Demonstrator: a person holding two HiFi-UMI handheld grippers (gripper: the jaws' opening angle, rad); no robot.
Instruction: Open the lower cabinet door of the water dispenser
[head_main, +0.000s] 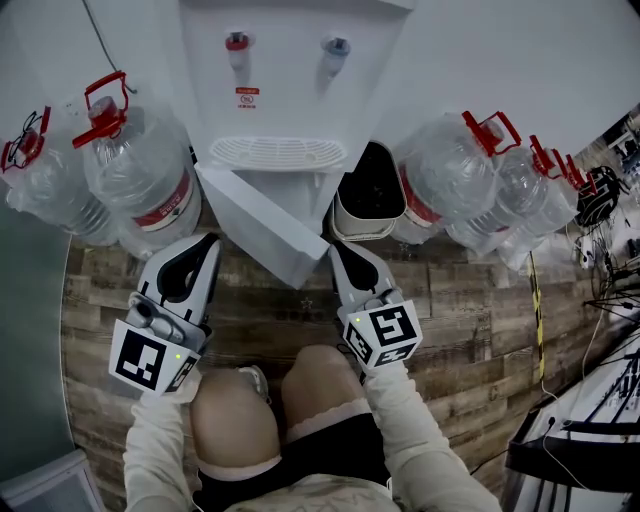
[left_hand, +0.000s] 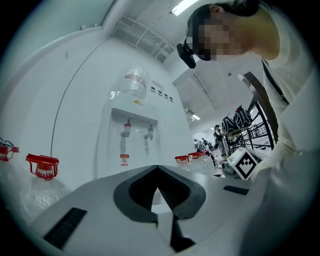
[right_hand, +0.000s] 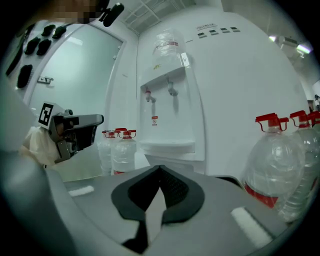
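Observation:
The white water dispenser (head_main: 285, 60) stands against the wall with its drip tray (head_main: 278, 153) toward me. Its lower cabinet door (head_main: 262, 222) stands swung out over the wooden floor, and its free corner points at my knees. My left gripper (head_main: 208, 242) sits just left of the door, jaws shut and empty. My right gripper (head_main: 336, 250) is close beside the door's right edge, jaws also shut with nothing between them. In the left gripper view the left gripper (left_hand: 157, 167) points at the dispenser (left_hand: 134, 142). In the right gripper view the right gripper (right_hand: 160, 167) points at the dispenser (right_hand: 170, 115) too.
Large water bottles with red caps stand on both sides, one at the left (head_main: 140, 170) and one at the right (head_main: 450, 175). A dark open bin (head_main: 370, 195) sits right of the dispenser. My knees (head_main: 270, 400) are just behind the grippers. Cables and a rack (head_main: 590, 400) lie at the right.

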